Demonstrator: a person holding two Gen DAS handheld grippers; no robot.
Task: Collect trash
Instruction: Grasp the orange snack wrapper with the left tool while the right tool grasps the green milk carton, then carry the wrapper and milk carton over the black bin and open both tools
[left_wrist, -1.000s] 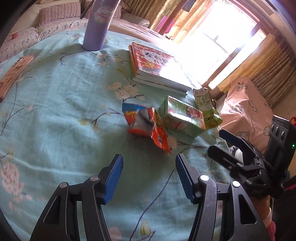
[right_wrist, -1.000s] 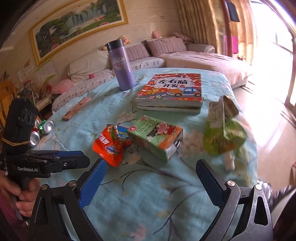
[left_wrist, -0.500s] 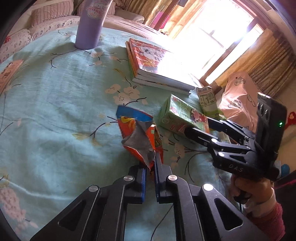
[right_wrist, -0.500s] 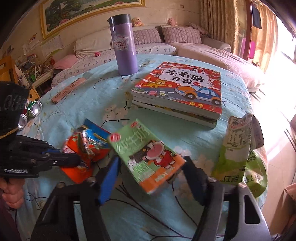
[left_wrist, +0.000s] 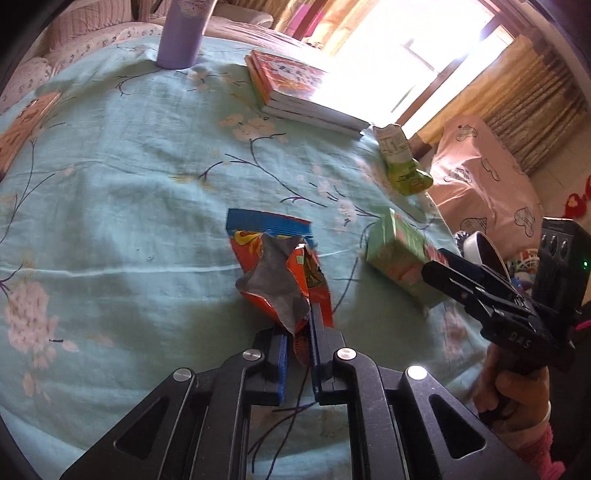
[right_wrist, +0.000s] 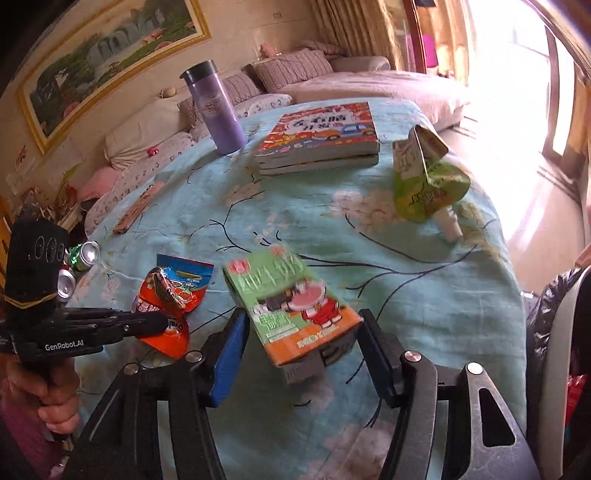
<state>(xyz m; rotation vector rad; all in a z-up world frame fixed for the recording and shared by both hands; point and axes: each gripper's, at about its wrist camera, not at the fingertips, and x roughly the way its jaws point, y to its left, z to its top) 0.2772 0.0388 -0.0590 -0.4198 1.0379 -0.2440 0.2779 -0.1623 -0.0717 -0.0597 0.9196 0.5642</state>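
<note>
My left gripper (left_wrist: 298, 332) is shut on the near end of a torn red and blue snack wrapper (left_wrist: 280, 269) and holds it above the tablecloth; both show in the right wrist view, the gripper (right_wrist: 159, 323) and the wrapper (right_wrist: 170, 295). My right gripper (right_wrist: 301, 336) is shut on a green milk carton (right_wrist: 291, 306), one finger on each side, lifted off the cloth. In the left wrist view the carton (left_wrist: 399, 254) sits in that gripper (left_wrist: 439, 266). A crumpled green drink pouch (right_wrist: 424, 181) lies near the table's right edge (left_wrist: 402, 166).
A round table with a light blue flowered cloth (left_wrist: 129, 184). A stack of books (right_wrist: 321, 136) and a purple flask (right_wrist: 214, 107) stand at the far side. A flat brown box (right_wrist: 138, 208) lies at the left. Drink cans (right_wrist: 86, 253) sit beyond the left edge.
Both grippers closed: the left on the snack wrapper, the right on the milk carton. Both items have been lifted and drawn back toward me, away from the books.
</note>
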